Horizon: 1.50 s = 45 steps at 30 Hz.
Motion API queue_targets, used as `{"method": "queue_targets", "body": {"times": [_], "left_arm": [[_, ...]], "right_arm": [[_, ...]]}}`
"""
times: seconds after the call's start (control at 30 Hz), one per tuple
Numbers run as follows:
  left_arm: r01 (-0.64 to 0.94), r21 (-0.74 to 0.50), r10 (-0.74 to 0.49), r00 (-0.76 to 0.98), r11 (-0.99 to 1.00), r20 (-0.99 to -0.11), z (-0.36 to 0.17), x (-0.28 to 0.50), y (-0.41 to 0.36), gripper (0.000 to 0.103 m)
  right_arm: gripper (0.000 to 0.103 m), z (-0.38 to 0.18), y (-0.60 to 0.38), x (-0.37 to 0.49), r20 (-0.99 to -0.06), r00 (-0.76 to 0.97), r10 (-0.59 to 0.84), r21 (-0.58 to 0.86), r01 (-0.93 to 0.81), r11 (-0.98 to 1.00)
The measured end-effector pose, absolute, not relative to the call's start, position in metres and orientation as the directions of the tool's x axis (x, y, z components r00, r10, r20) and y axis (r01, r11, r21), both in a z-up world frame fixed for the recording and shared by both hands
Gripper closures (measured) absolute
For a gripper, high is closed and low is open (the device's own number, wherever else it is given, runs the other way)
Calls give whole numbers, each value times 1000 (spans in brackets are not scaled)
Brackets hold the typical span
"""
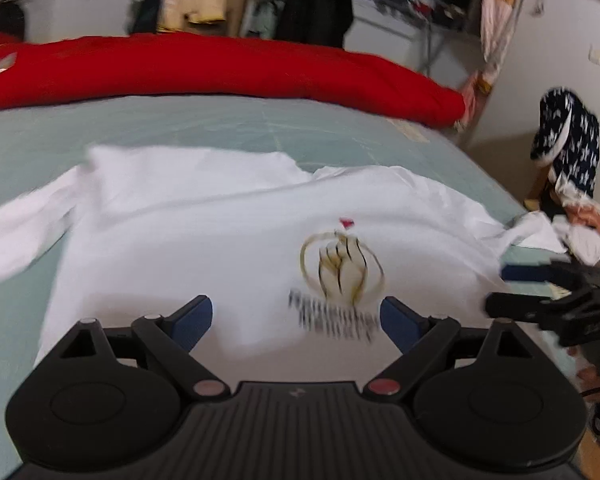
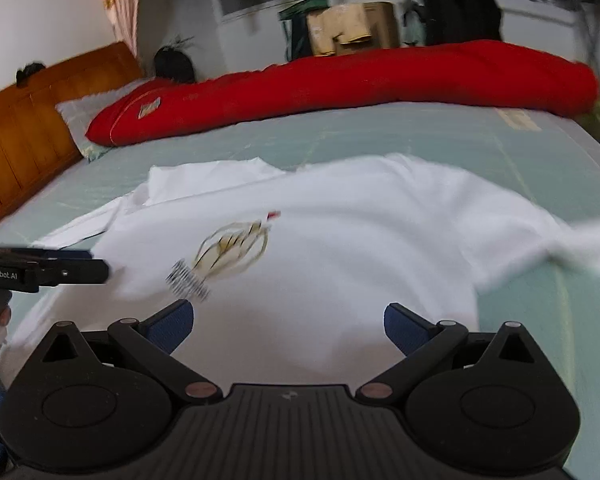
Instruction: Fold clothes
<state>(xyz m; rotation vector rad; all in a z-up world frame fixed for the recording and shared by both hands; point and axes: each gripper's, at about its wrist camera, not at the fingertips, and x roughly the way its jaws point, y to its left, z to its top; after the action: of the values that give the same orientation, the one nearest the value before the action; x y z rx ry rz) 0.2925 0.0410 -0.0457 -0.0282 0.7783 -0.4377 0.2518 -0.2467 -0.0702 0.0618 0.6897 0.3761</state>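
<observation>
A white T-shirt [image 1: 204, 220] with a yellow fist logo [image 1: 342, 268] lies spread, logo up, on the pale green mat of the bed; it also shows in the right wrist view [image 2: 340, 248]. My left gripper [image 1: 296, 318] is open and empty, hovering over the shirt's near edge. My right gripper [image 2: 288, 326] is open and empty over the shirt's near edge too. The right gripper shows at the right edge of the left wrist view [image 1: 500, 288], and the left gripper at the left edge of the right wrist view [image 2: 96, 264]. Both views are motion-blurred.
A long red quilt [image 1: 220, 68] lies rolled along the far side of the bed [image 2: 380, 136]. A wooden headboard [image 2: 28, 120] stands at the left. A dark patterned garment [image 1: 568, 140] hangs off the bed's right. Boxes and hanging clothes stand behind.
</observation>
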Motion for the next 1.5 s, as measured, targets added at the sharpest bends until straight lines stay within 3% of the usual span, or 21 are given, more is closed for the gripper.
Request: {"method": "queue_targets", "body": {"times": [0.17,0.3,0.53,0.73,0.93,1.0,1.1,1.3,1.5], "left_arm": [[373,-101,-308,552,922,-775,-74,341,21,12],[383,-98,-293,495,919,-818,-80,338,24,11],[337,-152,-269,333,929,-904,-76,350,24,6],[340,-161,-235,188,927,-954,-77,375,16,2],[399,-241,-296,80,884,-952,-74,387,27,3],[394,-273,-323,67,878,-944,-64,393,34,12],[367,-307,-380,146,878,-913,-50,408,51,12],[248,-337,-400,280,908,-873,-59,433,82,14],[80,-329,-338,288,941,-896,-69,418,115,18]], "right_arm": [[0,-102,-229,308,-718,633,289,44,-373,927],[0,-106,-249,285,-737,611,288,54,-372,926],[0,-98,-247,300,-898,401,182,69,-281,957],[0,-101,-245,311,-931,334,148,67,-244,968],[0,-102,-241,315,-950,291,111,48,-216,975],[0,-103,-240,316,-955,281,99,41,-208,977],[0,-104,-240,315,-956,279,88,35,-190,981],[0,-107,-243,313,-960,266,88,39,-184,982],[0,-108,-250,311,-963,246,111,62,-198,978]]}}
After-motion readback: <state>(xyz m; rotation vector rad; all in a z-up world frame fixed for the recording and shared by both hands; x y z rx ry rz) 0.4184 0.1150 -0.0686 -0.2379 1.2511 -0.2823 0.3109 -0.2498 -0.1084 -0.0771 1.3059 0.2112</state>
